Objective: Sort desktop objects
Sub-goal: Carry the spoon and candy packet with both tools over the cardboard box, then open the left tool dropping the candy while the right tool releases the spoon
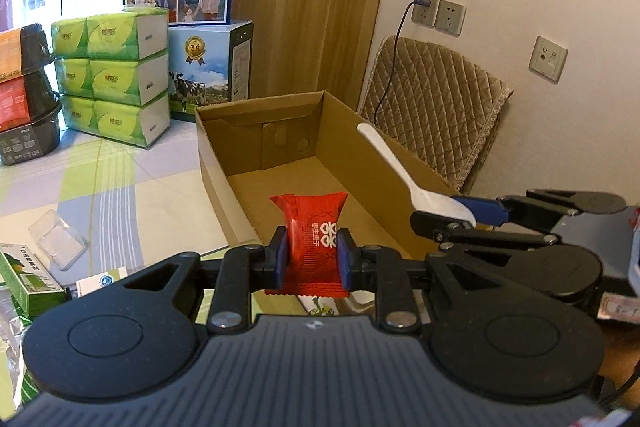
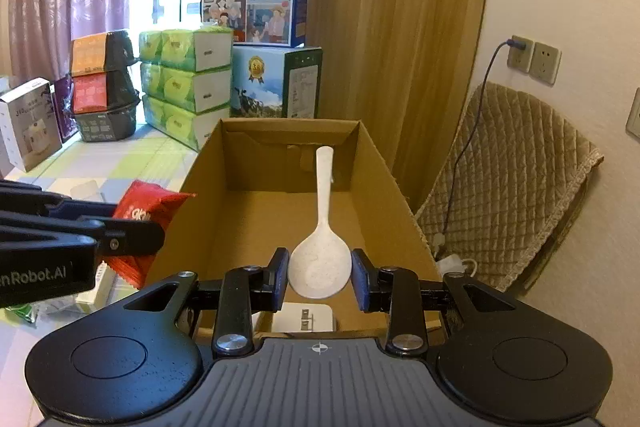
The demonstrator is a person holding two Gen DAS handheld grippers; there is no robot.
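Note:
My left gripper (image 1: pixel 313 251) is shut on a red snack packet (image 1: pixel 316 227), held upright just before the near end of an open cardboard box (image 1: pixel 216 147). In the same view my right gripper (image 1: pixel 460 215) enters from the right, over the box's right wall. It is shut on a white plastic spoon (image 1: pixel 392 159). The right wrist view shows the right gripper (image 2: pixel 320 267) clamping the spoon (image 2: pixel 322 227) by its bowl, with the handle pointing away over the inside of the box (image 2: pixel 376 179). The left gripper (image 2: pixel 132 219) and red packet (image 2: pixel 152 203) sit left of the box.
Green tissue packs (image 1: pixel 116 75), milk cartons (image 1: pixel 208 67) and stacked black bowls (image 1: pixel 24 95) stand behind the box. A quilted cushion (image 1: pixel 436 107) and a cable lean on the right wall. A clear plastic tray (image 1: pixel 56 239) and a green carton (image 1: pixel 28 275) lie at the left.

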